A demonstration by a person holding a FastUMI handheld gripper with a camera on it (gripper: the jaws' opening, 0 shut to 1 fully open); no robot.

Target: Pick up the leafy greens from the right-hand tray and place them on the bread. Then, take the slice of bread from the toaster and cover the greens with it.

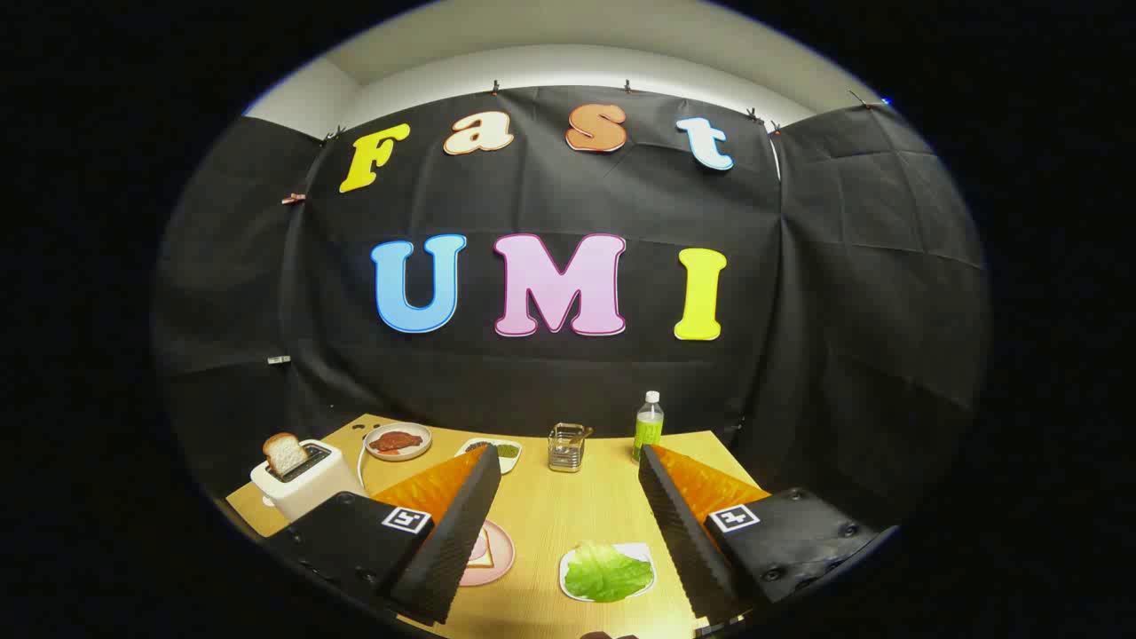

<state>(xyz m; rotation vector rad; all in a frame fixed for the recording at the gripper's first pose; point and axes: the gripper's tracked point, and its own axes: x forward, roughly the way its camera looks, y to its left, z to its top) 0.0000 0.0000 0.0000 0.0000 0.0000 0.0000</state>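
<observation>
My gripper is open, held well above the wooden table, with nothing between its fingers. Down between the fingers, a light green lettuce leaf lies on a small white tray, closer to the right finger. Beside the left finger sits a pink plate with a slice of bread, partly hidden by that finger. Off to the left stands a white toaster with a slice of bread sticking up from its slot.
Along the table's back edge are a round plate with red meat, a white dish of dark green food, a clear glass holder and a green bottle. A white cable curves behind the toaster.
</observation>
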